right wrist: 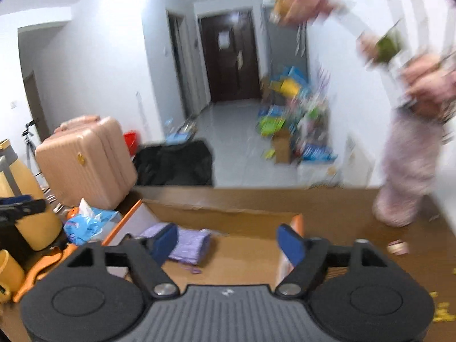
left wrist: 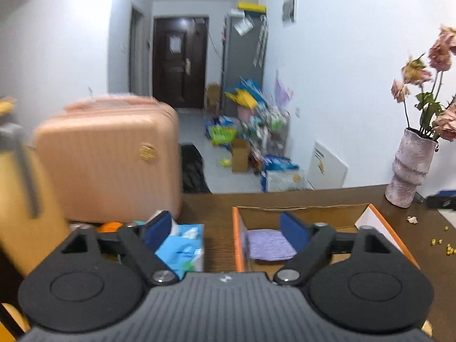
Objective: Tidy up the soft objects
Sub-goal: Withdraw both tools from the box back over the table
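Left gripper [left wrist: 226, 229] hovering level, pointing forward, blue-padded fingers [left wrist: 157, 227] spread wide apart, gripping nothing. Right gripper [right wrist: 228, 243] likewise hanging level, fingers [right wrist: 290, 244] splayed wide, nothing between the pads. Both black linkages folding outward to either side of the ribbed grey bodies.

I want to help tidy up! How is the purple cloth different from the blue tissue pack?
The purple cloth lies flat inside the cardboard box; the blue tissue pack sits outside on the table. The cloth is plain purple; the pack is shiny blue with white tissue poking out. Both look soft.
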A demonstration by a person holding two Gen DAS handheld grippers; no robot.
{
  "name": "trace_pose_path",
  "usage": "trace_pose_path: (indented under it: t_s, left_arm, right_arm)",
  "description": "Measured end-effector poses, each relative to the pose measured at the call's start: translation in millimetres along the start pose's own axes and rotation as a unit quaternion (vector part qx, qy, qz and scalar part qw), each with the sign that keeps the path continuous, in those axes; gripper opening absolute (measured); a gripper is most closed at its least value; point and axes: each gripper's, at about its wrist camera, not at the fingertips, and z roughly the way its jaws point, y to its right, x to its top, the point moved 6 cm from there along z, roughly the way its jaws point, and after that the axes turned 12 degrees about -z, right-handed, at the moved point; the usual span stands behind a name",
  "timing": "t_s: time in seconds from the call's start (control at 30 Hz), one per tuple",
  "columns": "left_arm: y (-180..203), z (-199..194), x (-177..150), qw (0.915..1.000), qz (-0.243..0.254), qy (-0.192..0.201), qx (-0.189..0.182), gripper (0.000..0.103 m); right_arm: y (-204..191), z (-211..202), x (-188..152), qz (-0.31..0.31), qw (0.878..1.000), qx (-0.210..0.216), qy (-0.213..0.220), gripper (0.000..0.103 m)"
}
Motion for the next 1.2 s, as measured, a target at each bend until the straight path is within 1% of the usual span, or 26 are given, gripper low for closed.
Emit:
trace_pose_path:
  t_s: [0.07, 0.1, 0.17, 0.23, 0.3, 0.33, 0.37, 0.43, 0.47, 0.53, 0.6, 0.7, 0.77, 0.83, 0.87, 0.93, 1.0, 1.03, 1.1, 1.2]
  left_arm:
    - [0, -29, -4, 0.9998, 0.010, 0.019, 0.001, 0.091]
    - [2, -42, -6, 0.9996, 0.013, 0.025, 0.001, 0.092]
    - [6, -73, -11, 0.9992, 0.014, 0.038, -0.004, 0.093]
    - [9, -99, -18, 0.9985, 0.014, 0.052, -0.010, 0.097]
    - [12, -130, -36, 0.9964, 0.014, 0.082, -0.018, 0.101]
    - [12, -145, -48, 0.9951, 0.013, 0.097, -0.017, 0.101]
    - [11, -158, -62, 0.9943, 0.011, 0.106, -0.009, 0.101]
    - [7, -180, -90, 0.9933, 0.012, 0.115, 0.002, 0.101]
    - [6, -192, -103, 0.9930, 0.010, 0.117, 0.006, 0.101]
    - [5, -213, -126, 0.9926, 0.013, 0.121, 0.002, 0.101]
    - [1, -233, -147, 0.9920, 0.003, 0.126, 0.005, 0.102]
    - [1, -258, -176, 0.9918, 0.007, 0.128, -0.002, 0.103]
    - [-1, -272, -198, 0.9922, 0.006, 0.124, -0.002, 0.103]
    - [-4, -283, -218, 0.9934, 0.006, 0.114, -0.007, 0.103]
    - [-5, -289, -229, 0.9941, 0.014, 0.106, -0.016, 0.103]
    - [-6, -299, -250, 0.9939, 0.034, 0.101, -0.028, 0.103]
    - [-8, -307, -266, 0.9934, 0.048, 0.101, -0.024, 0.103]
    - [-10, -311, -272, 0.9938, 0.047, 0.099, -0.021, 0.103]
    - [-15, -320, -282, 0.9946, 0.037, 0.093, -0.026, 0.103]
    - [-20, -330, -290, 0.9950, 0.030, 0.091, -0.028, 0.103]
  right_arm:
    - [3, -31, -7, -0.009, 1.000, -0.021, 0.017, 0.084]
    - [4, -40, -8, -0.009, 0.999, -0.025, 0.024, 0.085]
    - [3, -70, -13, 0.002, 0.999, -0.027, 0.044, 0.085]
    - [0, -94, -20, 0.008, 0.998, -0.027, 0.060, 0.085]
    - [-10, -121, -33, 0.010, 0.996, -0.027, 0.089, 0.087]
    - [-16, -137, -44, 0.012, 0.994, -0.027, 0.109, 0.089]
    - [-23, -151, -56, 0.013, 0.992, -0.025, 0.122, 0.089]
    - [-38, -174, -82, 0.008, 0.990, -0.023, 0.136, 0.089]
    - [-45, -184, -93, 0.005, 0.990, -0.023, 0.142, 0.089]
    - [-61, -203, -117, -0.005, 0.988, -0.018, 0.150, 0.089]
    - [-70, -221, -139, 0.001, 0.987, -0.012, 0.158, 0.090]
    - [-87, -243, -174, 0.021, 0.986, 0.002, 0.166, 0.090]
    - [-99, -258, -195, 0.035, 0.984, -0.005, 0.173, 0.091]
    - [-115, -271, -215, 0.022, 0.985, -0.015, 0.172, 0.095]
    - [-121, -275, -224, 0.015, 0.985, -0.017, 0.170, 0.101]
    - [-137, -284, -244, -0.001, 0.985, -0.013, 0.170, 0.102]
    - [-151, -291, -259, -0.012, 0.986, -0.010, 0.167, 0.102]
    - [-158, -295, -267, -0.019, 0.986, -0.009, 0.165, 0.102]
    - [-173, -305, -284, -0.025, 0.986, -0.008, 0.167, 0.102]
    - [-191, -313, -299, -0.032, 0.985, 0.010, 0.168, 0.102]
